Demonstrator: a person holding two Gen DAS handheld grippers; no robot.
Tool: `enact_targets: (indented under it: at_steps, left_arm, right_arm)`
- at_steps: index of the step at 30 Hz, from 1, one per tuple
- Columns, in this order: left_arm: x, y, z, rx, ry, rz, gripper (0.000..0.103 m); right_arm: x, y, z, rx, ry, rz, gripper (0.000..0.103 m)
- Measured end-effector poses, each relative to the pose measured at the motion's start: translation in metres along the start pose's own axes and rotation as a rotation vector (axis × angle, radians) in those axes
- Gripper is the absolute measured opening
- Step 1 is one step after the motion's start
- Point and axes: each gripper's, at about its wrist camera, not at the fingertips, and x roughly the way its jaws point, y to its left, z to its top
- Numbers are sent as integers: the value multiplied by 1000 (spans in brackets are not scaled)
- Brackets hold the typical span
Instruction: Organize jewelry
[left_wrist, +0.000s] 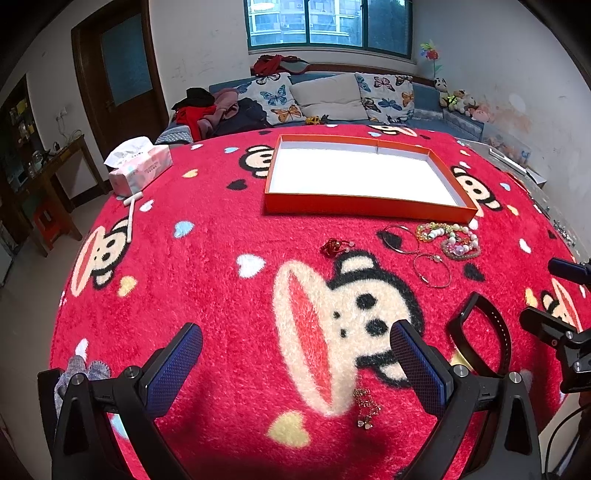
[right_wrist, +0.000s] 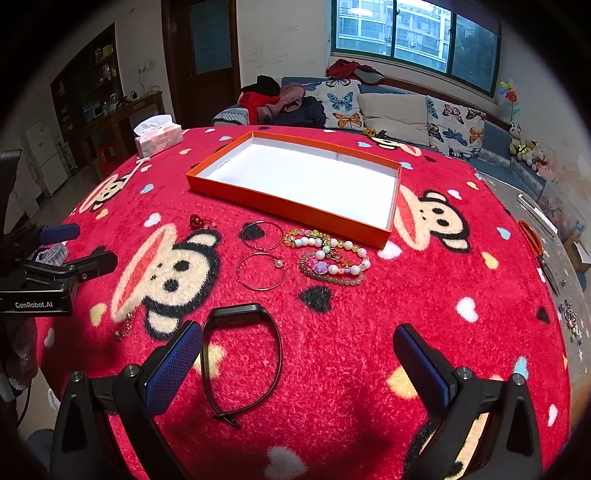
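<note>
The left gripper (left_wrist: 295, 354) and right gripper (right_wrist: 297, 350) are held level, jaws spread wide, nothing grasped.

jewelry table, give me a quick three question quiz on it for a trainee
1. True or false: the orange tray already holds jewelry.
2. Multiple choice: which item lies nearest the right gripper? A) the black wristband B) the beaded bracelets C) the tissue pack
3. Short answer: which way from the wire bangles does the red ornament lie in the left wrist view?

Key
1. False: its white floor is bare.
2. A: the band lies beside the left finger, between the open fingers.
3. To their left, on the red blanket, apart from them.
</note>
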Motion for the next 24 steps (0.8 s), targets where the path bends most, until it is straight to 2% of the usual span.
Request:
enact_targets:
  at_steps: [14,24]
  left_arm:
    - [3,0,0,15,37,-29,103]
    - [2,4,-7,53,41,-24,103]
  right_arm:
    - [4,3,-1,-18,5,22,103]
    - [12,10,-3,-44,25,97,103]
